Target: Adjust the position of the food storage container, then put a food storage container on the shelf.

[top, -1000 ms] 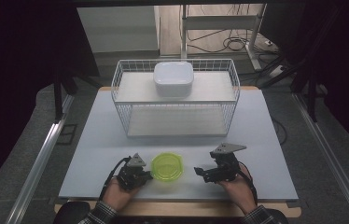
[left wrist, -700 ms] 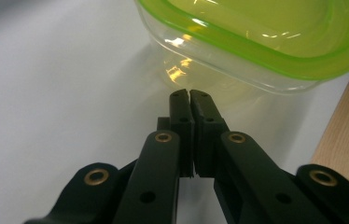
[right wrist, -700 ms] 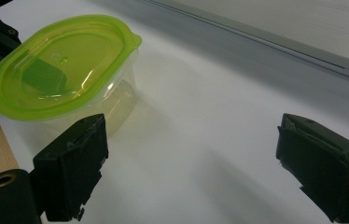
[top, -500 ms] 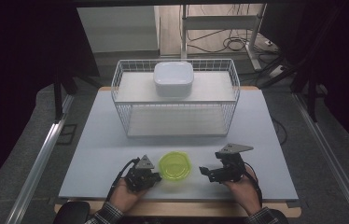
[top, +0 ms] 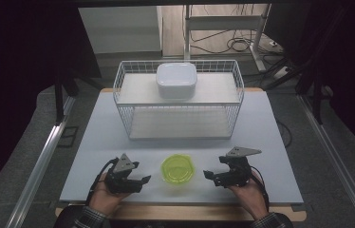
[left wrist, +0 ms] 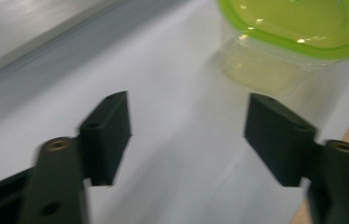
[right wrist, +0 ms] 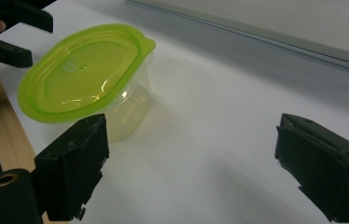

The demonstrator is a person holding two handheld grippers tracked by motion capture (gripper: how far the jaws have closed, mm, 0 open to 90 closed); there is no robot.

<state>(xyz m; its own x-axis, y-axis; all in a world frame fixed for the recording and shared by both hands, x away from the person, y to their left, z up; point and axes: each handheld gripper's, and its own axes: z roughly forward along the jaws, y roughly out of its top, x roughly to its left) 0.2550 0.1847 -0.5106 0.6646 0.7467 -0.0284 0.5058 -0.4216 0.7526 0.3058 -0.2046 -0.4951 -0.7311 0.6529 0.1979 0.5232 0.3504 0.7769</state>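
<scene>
Bearing a small embossed mark, seemingly unreadable, green-lidded container [right wrist: 86, 74] sits closed.

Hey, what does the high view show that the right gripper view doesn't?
High view alone: the white wire basket at the table's far side with a white square container on top, and the right gripper seen from outside, open, beside the tub. Right gripper view alone: the tub's clear body under its lid, close up, between that gripper's own spread fingers. Both: the green-lidded tub, the white table, and the left gripper, jaws just opened, nothing between them.
</scene>
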